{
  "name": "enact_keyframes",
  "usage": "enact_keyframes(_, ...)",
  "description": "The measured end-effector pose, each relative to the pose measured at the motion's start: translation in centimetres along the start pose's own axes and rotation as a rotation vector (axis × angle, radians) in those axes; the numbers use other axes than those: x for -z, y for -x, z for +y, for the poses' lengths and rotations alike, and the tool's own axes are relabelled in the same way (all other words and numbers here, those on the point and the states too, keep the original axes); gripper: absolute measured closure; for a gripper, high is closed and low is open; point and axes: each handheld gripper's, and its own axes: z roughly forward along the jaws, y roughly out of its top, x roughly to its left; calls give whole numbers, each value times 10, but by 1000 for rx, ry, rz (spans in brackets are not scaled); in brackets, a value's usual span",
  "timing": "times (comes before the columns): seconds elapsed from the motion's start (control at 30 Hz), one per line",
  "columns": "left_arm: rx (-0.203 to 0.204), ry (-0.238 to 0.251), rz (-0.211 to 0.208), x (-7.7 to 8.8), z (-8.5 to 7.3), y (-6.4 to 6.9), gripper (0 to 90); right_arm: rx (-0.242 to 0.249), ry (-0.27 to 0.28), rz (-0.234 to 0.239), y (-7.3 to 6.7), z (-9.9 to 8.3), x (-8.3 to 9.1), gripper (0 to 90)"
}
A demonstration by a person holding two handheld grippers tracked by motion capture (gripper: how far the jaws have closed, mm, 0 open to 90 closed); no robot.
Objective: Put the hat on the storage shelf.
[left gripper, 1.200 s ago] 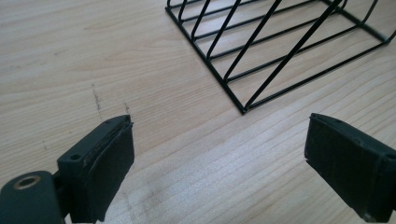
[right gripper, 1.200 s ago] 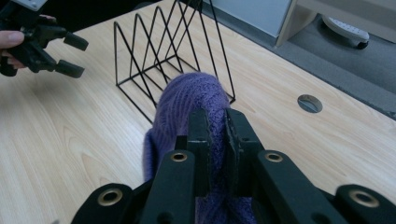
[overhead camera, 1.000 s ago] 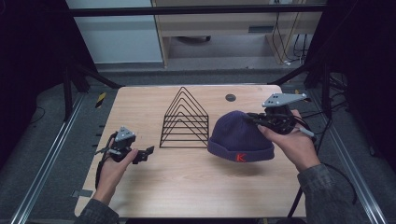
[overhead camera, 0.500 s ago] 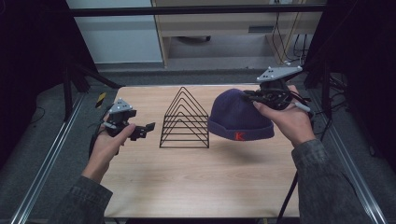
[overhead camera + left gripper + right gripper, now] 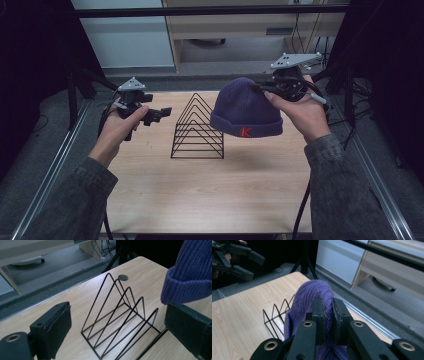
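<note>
Soft knit hat (image 5: 245, 111) held up in the right gripper (image 5: 327, 305), beside the wire rack (image 5: 197, 129).

The right gripper pinches a fold of the hat's crown between its pressed-together jaws, and the hat hangs clear of the table (image 5: 210, 190), above its far right part, just right of the rack. The left gripper (image 5: 159, 114) is spread wide and empty, over the table's far left side, facing the rack. The hat looks light, limp and stretchy, not fragile or slippery; it will sag and fold from any single pinch, so the thick folded cuff seems the firmer place for a second hold. On the cuff an orange letter "K" (image 5: 245, 132) can be read; no other writing is legible.
</note>
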Motion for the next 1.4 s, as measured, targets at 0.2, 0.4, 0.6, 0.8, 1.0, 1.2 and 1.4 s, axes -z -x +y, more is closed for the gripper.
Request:
enact_keyframes(0.2, 15, 34, 3, 6, 11, 1, 68, -3, 22, -9, 6, 11, 0, 816)
enact_keyframes(0.4, 11, 65, 39, 17, 12, 16, 74, 5, 52, -47, -1, 28, 8, 817)
enact_keyframes(0.6, 10, 70, 13, 19, 13, 28, 74, -5, 76, -46, -9, 34, 10, 816)
enact_keyframes(0.8, -14, 73, -37, 14, 11, 39, 74, -19, 112, -17, -20, 38, 7, 816)
enact_keyframes(1.0, -22, 82, -72, 8, 10, 49, 74, 12, 125, -2, -31, 53, 5, 816)
enact_keyframes(1.2, -41, 85, -97, 6, 10, 56, 64, 29, 124, 15, -41, 65, -4, 816)
enact_keyframes(1.4, -53, 57, -93, 2, 9, 53, 62, 36, 143, 48, -53, 71, -14, 815)
